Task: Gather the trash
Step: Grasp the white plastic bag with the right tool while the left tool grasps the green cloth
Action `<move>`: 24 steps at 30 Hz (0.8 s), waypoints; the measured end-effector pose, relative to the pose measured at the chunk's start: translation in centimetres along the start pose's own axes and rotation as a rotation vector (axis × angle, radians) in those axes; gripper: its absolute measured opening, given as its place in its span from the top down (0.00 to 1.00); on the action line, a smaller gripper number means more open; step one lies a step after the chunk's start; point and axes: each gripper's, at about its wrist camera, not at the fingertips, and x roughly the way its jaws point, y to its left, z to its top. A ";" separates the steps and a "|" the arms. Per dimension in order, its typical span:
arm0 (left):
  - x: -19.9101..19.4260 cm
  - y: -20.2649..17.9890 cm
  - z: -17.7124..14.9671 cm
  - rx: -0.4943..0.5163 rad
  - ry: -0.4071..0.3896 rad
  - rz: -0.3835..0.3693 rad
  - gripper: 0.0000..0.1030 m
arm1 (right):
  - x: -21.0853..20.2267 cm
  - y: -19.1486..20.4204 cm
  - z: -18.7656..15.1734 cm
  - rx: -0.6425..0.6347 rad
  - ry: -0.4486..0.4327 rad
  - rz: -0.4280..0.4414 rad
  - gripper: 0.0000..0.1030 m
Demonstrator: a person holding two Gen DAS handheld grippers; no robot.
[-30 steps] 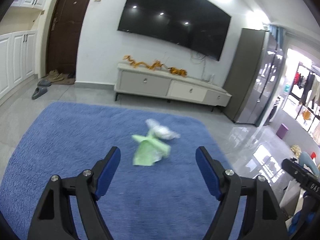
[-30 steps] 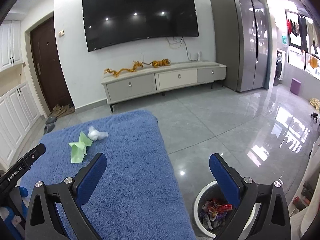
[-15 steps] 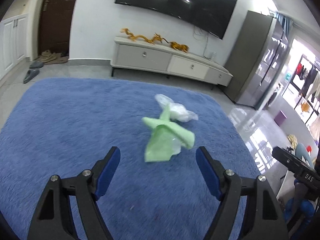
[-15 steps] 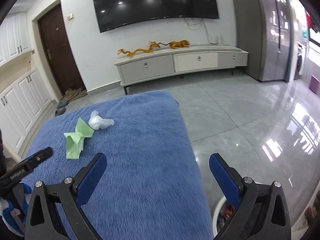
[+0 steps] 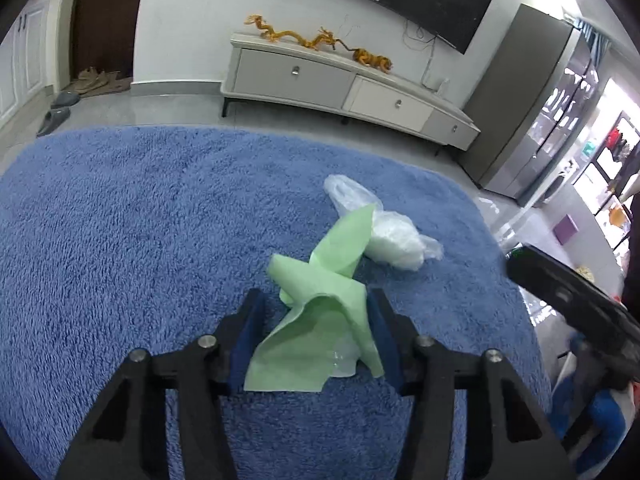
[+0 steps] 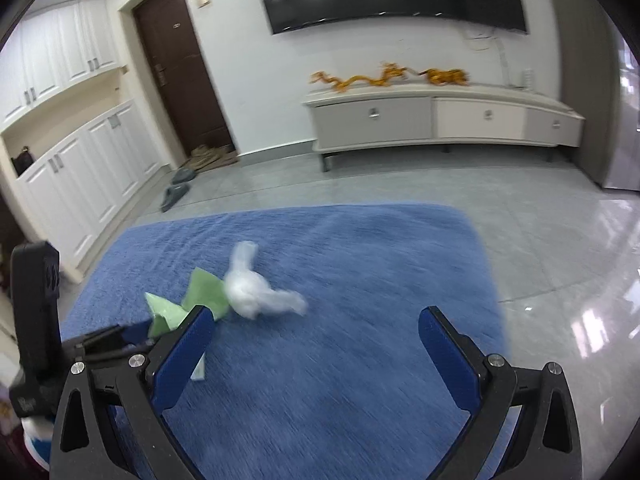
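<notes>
Left wrist view: left gripper [image 5: 314, 330] narrowed around green paper [image 5: 320, 320] on blue rug [image 5: 120, 220], long axis running forward toward white plastic wad [image 5: 390, 240]; right gripper [image 6: 316, 344] spread wide, empty, farther off.

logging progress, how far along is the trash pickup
Done: nothing visibly binned yet. In hand: the left gripper has its jaws narrowed around the green paper on the rug. Left: the white bag lies untouched; the right gripper is open, empty.
</notes>
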 end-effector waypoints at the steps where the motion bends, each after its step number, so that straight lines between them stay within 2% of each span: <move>1: -0.1 0.3 0.0 -0.008 0.000 -0.013 0.62 | 1.1 0.5 0.3 -0.010 0.015 0.025 0.06; 6: -1.0 2.2 -0.4 -0.061 -0.040 -0.022 0.67 | 5.1 2.2 0.5 -0.053 0.098 0.089 0.25; 8: -1.4 2.9 -0.5 -0.095 -0.059 -0.008 0.67 | 6.4 2.7 0.5 -0.058 0.128 0.095 0.37; 10: -1.7 3.3 -0.7 -0.112 -0.073 0.003 0.67 | 7.0 3.1 0.4 -0.071 0.142 0.087 0.42; 11: -1.8 3.4 -0.8 -0.114 -0.077 0.005 0.67 | 7.0 3.3 0.4 -0.082 0.138 0.081 0.49; 16: -2.3 2.7 -1.1 -0.076 -0.097 0.040 0.67 | 6.7 3.9 -0.1 -0.121 0.144 0.083 0.66; 20: -3.4 2.3 -1.8 -0.055 -0.106 0.062 0.67 | 4.8 4.7 -1.7 -0.133 0.119 0.086 0.69; 24: -5.9 1.5 -3.0 -0.018 -0.136 0.079 0.67 | 1.0 4.8 -3.8 -0.098 0.082 0.092 0.70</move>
